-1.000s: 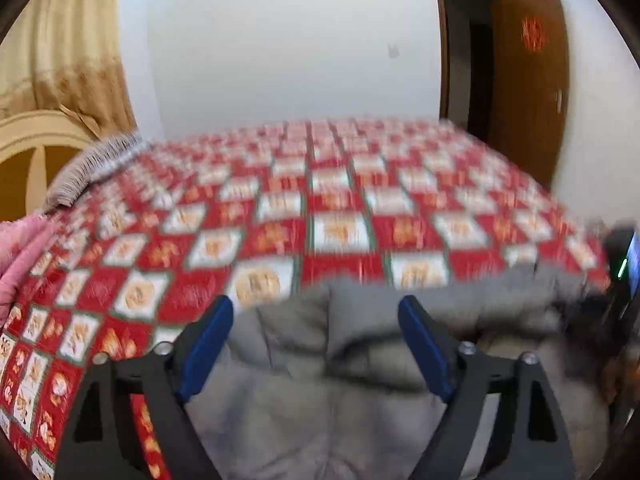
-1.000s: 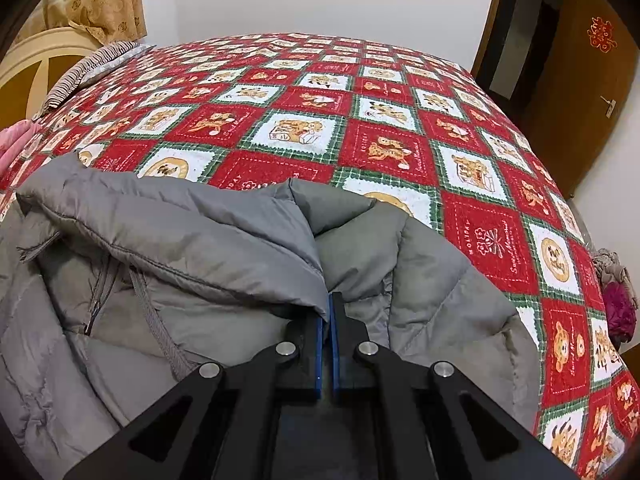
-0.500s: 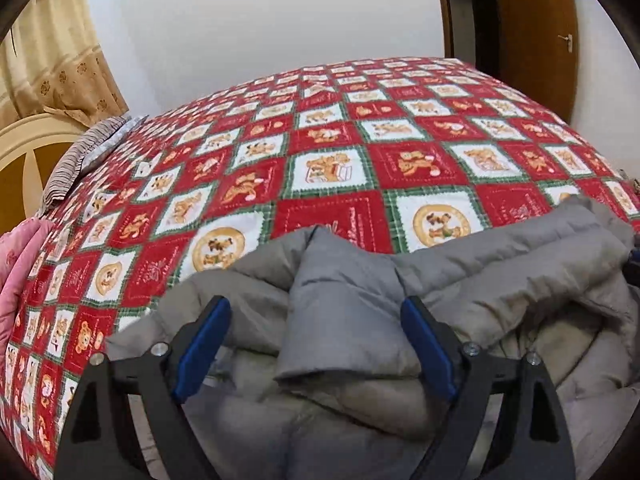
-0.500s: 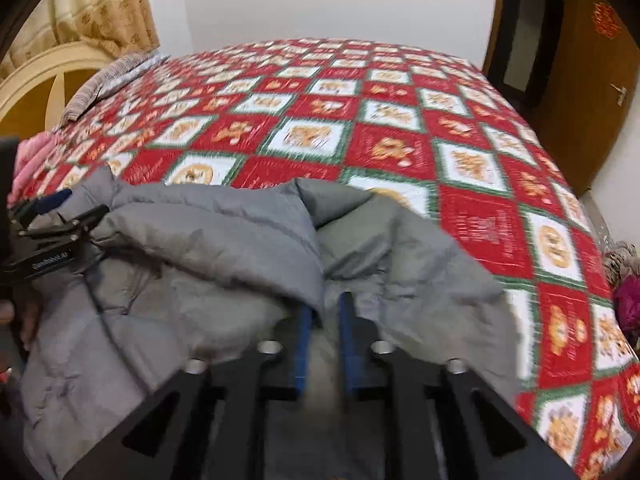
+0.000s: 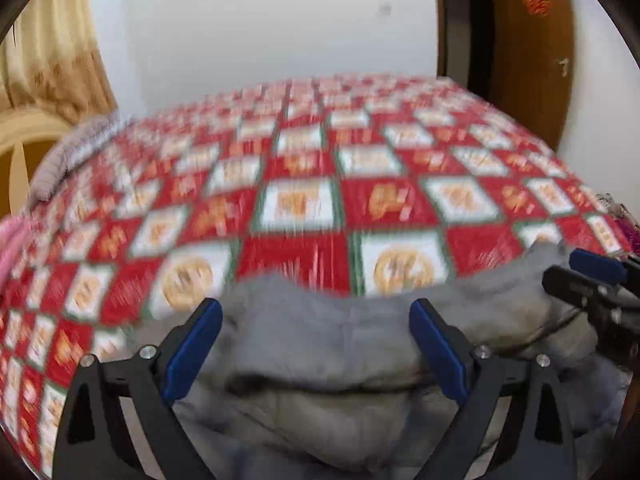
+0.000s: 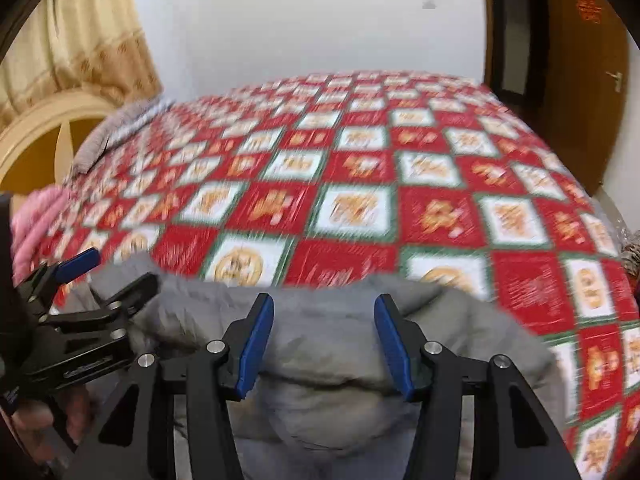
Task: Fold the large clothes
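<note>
Bedroom, quilted bed (image 6: 360, 208): right gripper (image 6: 324, 344) has just been opening, its jaws apart, nothing pinched; left gripper (image 5: 316, 348) spread wide too. Both seem to have released the grey jacket (image 6: 332, 360), which lies bunched at the bed's near edge.

The grey jacket (image 6: 340, 360) was matt, puffy quilted cloth. The bedspread (image 6: 360, 200), centre frame, was printed cloth with a slight sheen. The door (image 6: 580, 80), upper right, looked like smooth varnished wood. The curtain (image 6: 80, 40), upper left, was patterned fabric.
</note>
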Motion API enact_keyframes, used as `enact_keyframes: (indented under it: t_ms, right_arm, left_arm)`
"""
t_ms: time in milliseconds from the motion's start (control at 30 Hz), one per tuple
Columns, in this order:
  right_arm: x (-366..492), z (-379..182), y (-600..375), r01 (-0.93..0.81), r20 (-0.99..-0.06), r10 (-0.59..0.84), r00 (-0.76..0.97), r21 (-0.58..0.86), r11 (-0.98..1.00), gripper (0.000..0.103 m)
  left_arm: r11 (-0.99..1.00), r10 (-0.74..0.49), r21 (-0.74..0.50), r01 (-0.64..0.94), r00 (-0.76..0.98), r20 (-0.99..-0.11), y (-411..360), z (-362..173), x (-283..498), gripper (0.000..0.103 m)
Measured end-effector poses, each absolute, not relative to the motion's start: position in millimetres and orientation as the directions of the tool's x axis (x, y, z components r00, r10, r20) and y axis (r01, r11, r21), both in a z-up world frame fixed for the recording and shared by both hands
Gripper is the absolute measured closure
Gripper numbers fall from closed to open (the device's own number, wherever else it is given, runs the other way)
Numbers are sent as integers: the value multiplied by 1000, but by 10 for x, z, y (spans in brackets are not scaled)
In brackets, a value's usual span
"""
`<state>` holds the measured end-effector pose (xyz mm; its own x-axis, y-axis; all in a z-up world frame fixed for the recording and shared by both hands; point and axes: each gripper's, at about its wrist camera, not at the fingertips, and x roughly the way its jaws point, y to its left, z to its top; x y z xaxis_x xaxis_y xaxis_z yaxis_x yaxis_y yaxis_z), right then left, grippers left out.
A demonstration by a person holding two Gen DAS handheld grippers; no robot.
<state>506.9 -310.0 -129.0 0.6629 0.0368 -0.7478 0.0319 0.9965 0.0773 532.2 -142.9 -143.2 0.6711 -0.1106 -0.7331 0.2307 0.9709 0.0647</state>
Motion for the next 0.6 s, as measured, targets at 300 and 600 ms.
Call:
enact_keyframes:
  t_ms: [300, 600]
  right_arm:
    - [5002, -1587, -3140, 25, -757, 40, 652, 75, 997, 50]
    - [5008, -1697, -3137, 38, -760, 32, 649, 75, 996, 50]
  left_arm:
    - [977, -100, 44, 211, 627, -773, -1445, -1752, 5325, 2]
    - [979, -102, 32, 204, 612, -784, -1411, -1823, 5350, 0]
